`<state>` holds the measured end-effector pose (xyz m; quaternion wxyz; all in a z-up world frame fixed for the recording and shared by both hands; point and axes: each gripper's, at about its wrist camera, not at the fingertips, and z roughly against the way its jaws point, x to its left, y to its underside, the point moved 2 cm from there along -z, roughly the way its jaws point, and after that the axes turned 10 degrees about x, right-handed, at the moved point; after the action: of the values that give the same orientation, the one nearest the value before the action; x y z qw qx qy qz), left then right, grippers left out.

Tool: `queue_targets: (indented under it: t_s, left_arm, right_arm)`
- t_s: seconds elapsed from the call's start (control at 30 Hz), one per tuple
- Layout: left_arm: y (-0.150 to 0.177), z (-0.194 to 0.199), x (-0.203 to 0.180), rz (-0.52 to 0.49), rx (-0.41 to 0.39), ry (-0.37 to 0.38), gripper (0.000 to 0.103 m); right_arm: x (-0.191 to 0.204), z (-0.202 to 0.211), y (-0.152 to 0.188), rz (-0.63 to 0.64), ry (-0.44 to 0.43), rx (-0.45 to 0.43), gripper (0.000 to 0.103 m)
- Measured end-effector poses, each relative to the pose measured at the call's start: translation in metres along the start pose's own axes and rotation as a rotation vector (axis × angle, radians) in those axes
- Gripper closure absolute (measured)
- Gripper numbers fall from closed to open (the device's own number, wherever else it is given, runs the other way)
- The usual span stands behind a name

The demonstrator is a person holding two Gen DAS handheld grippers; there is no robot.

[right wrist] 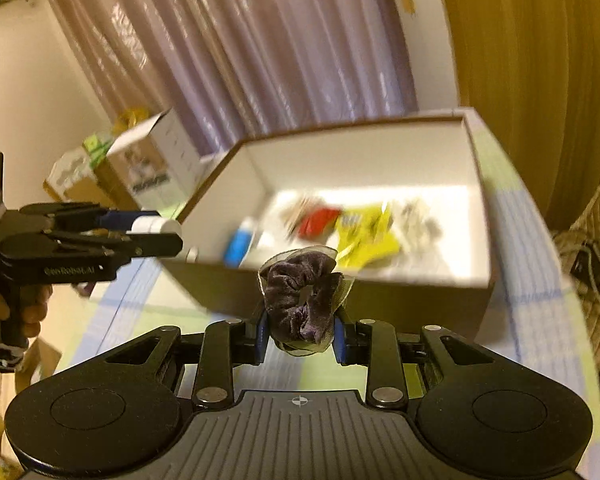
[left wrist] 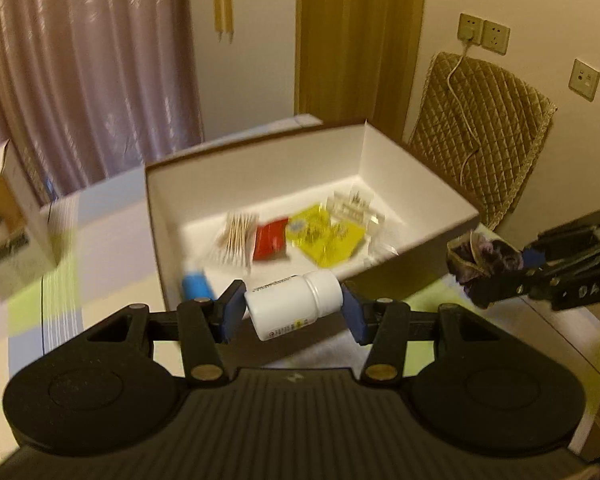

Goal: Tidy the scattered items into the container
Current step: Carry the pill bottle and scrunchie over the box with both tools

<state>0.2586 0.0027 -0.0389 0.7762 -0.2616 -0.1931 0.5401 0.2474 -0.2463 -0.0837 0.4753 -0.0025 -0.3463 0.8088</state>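
The left claw (left wrist: 294, 312) is clamped end to end on a white bottle (left wrist: 294, 304), its long axis across the pads; the right claw (right wrist: 300, 330) grips a dark scrunchie (right wrist: 300, 300). The open box (left wrist: 260, 168) lies just ahead of and below both.

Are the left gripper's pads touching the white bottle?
Touching. In the left wrist view both blue pads of the left gripper press the white bottle at its base and cap.

White letters "DAS" stand on the right gripper (left wrist: 466, 270). Print on the white bottle (left wrist: 296, 306) and the left gripper (right wrist: 172, 236) is too blurred to read.
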Motion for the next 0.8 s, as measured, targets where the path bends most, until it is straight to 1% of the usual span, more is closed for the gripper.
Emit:
queue_targets:
  t_s: [0.13,0.33,0.47,0.6,0.8]
  left_arm:
    - [-0.031,-0.021,0.006,-0.029,-0.004,0.005,0.056]
    - [-0.065,-0.07,0.009,-0.083,0.055,0.02,0.056]
    - [-0.076,-0.104,0.004,-0.107,0.099,0.039,0.056]
    - [-0.08,-0.136,-0.002,-0.13,0.141,0.039,0.056]
    - [-0.079,-0.169,-0.004,-0.14,0.194,0.043,0.056]
  right_arm:
    - [-0.011,-0.01,-0.03,0.007,0.031,-0.02,0.069]
    - [-0.034,-0.037,-0.06,-0.004,0.065,-0.003,0.069]
    - [-0.048,-0.052,-0.071,-0.013,0.086,0.015,0.069]
    - [-0.059,-0.06,-0.074,-0.016,0.108,0.029,0.069]
    - [-0.067,-0.066,-0.072,-0.012,0.115,0.052,0.069]
